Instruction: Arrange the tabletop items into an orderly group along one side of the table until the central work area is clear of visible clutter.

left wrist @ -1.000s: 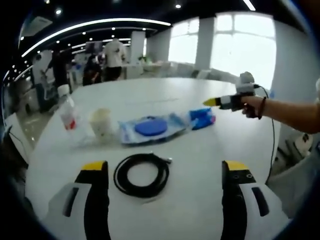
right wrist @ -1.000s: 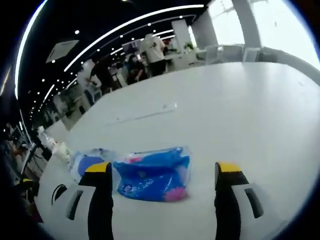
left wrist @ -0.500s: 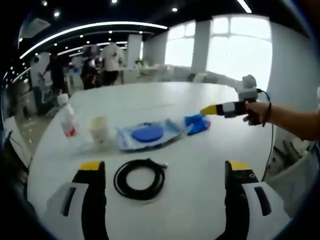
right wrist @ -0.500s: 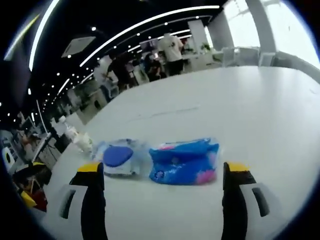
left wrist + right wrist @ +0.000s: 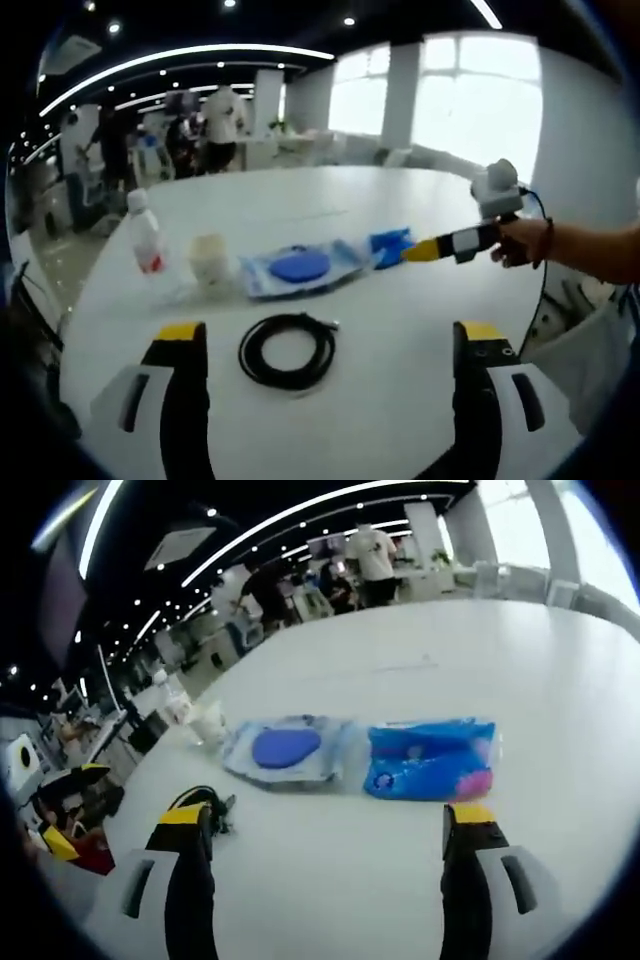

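1. Right gripper view: the right gripper (image 5: pixel 325 825) rises from the lower frame with jaws spread wide, pinching nothing, above bare table (image 5: pixel 560 650).
2. Just beyond the jaws, right of centre, lies the blue pack (image 5: pixel 430 759), flat on the table.
3. It looks soft, light and crinkly, probably slippery; I would pinch a short end seam or squeeze it across its width.
4. Left of it, almost touching, lies a clear pouch (image 5: pixel 288 752) with a blue disc inside.
5. Left gripper view: the left gripper (image 5: pixel 328 345) is also spread and empty, a cable (image 5: pixel 290 350) coiled between its jaws.
6. Mid-left stand a cup (image 5: pixel 210 263) and bottle (image 5: pixel 146 232).
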`<act>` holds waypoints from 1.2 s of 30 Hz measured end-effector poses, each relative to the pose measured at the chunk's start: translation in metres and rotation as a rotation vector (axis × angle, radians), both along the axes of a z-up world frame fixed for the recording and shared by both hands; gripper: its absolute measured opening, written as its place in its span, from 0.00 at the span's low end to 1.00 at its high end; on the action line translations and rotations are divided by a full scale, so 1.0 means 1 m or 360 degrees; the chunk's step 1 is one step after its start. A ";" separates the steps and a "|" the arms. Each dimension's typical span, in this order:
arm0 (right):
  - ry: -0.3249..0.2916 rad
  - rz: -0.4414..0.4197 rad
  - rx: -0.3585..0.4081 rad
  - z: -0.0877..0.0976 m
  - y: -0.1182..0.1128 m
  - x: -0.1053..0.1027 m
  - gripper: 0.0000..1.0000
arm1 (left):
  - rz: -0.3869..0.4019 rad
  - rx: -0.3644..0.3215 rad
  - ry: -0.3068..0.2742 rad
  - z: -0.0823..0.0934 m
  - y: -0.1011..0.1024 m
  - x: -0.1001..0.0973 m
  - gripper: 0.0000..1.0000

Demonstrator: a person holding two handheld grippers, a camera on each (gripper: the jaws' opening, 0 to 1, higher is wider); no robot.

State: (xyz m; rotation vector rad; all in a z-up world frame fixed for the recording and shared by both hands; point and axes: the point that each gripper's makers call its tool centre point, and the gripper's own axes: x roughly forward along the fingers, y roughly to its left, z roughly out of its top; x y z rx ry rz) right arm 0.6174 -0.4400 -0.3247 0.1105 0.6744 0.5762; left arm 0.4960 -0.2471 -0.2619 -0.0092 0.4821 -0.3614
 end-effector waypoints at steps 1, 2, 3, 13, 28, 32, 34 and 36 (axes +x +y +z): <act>0.0004 0.0016 -0.0004 -0.001 0.003 -0.003 0.93 | 0.0001 0.0004 -0.0004 0.000 0.001 -0.001 0.99; 0.0007 0.0044 -0.0009 -0.002 0.009 -0.007 0.93 | 0.0002 0.0011 -0.0005 0.000 0.003 -0.002 0.99; 0.0009 0.0055 -0.0011 -0.002 0.012 -0.010 0.92 | 0.0003 0.0017 -0.0006 0.000 0.004 -0.002 0.99; 0.0019 0.0217 -0.0023 -0.005 0.057 -0.034 0.81 | -0.0018 0.0091 0.0005 -0.005 0.011 -0.009 0.99; 0.0003 0.0363 0.0023 -0.012 0.120 -0.042 0.78 | -0.0030 0.0084 0.0016 -0.009 0.013 -0.012 0.99; -0.0041 0.0435 -0.0007 -0.018 0.136 -0.043 0.77 | -0.0027 0.0074 0.0013 -0.009 0.013 -0.012 0.99; -0.0105 0.0500 -0.0076 -0.024 0.142 -0.042 0.77 | -0.0026 0.0053 0.0005 -0.009 0.012 -0.012 0.99; -0.0138 0.0517 -0.0110 -0.028 0.149 -0.041 0.73 | -0.0031 0.0060 0.0013 -0.011 0.012 -0.013 0.99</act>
